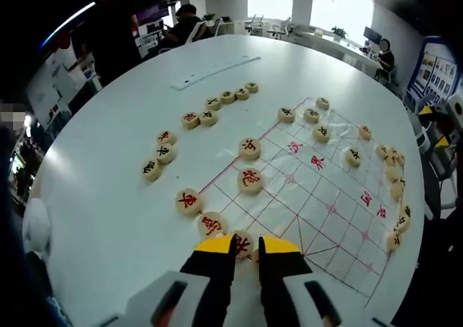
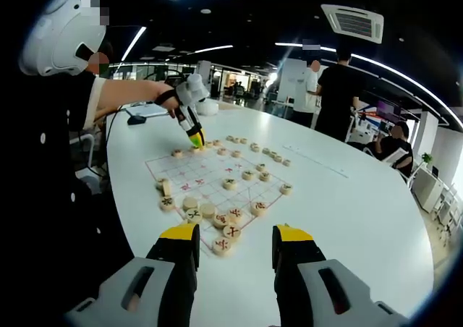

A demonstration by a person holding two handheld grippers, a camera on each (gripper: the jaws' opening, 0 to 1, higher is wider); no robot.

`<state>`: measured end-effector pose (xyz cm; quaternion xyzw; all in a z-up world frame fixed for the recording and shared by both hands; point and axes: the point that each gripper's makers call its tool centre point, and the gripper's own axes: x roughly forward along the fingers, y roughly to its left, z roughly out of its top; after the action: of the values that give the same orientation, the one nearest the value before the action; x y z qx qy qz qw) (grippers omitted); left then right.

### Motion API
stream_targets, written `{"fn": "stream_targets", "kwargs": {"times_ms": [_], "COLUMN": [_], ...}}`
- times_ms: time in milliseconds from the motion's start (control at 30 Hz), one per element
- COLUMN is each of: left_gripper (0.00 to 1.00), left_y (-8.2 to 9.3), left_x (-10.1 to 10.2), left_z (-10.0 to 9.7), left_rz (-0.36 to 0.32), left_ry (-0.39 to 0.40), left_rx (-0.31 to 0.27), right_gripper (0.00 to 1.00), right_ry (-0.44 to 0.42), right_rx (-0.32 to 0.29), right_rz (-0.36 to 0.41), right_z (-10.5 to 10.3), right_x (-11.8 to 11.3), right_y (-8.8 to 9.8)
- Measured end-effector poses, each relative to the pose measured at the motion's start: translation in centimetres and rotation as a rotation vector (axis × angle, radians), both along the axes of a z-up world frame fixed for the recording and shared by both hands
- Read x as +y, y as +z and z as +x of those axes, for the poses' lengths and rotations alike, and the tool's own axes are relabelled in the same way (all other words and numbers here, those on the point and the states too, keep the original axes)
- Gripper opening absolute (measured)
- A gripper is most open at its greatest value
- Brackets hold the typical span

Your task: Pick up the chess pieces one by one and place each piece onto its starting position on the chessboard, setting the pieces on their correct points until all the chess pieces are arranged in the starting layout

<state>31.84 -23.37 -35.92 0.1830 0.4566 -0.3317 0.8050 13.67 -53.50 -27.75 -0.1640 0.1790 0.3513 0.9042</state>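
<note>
At the board's near corner on the bench, my left gripper has its fingers closed on a red-marked piece, seating it; my right gripper waits open.

The white table has lots of bare room on the side w/ no board. The chessboard is mostly open in the middle squares. Chess pieces crowd its edges & sit in a curved row beside it, blocking low passes there.
</note>
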Motion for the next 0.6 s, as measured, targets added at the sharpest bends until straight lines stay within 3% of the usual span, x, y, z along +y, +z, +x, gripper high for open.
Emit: {"fn": "stream_targets", "kwargs": {"times_ms": [367, 600], "left_gripper": [0.16, 0.16], "left_y": [0.6, 0.9], "left_x": [-0.3, -1.9], "left_z": [-0.9, -3.5], "left_rz": [-0.026, -0.098], "left_ry": [-0.014, -0.053], "left_rx": [-0.010, 0.048], "right_gripper": [0.41, 0.41], "right_ry": [0.002, 0.007], "right_rx": [0.003, -0.004], "right_rz": [-0.005, -0.002], "right_z": [-0.1, 0.2], "right_x": [0.1, 0.6], "right_y": [0.1, 0.3]}}
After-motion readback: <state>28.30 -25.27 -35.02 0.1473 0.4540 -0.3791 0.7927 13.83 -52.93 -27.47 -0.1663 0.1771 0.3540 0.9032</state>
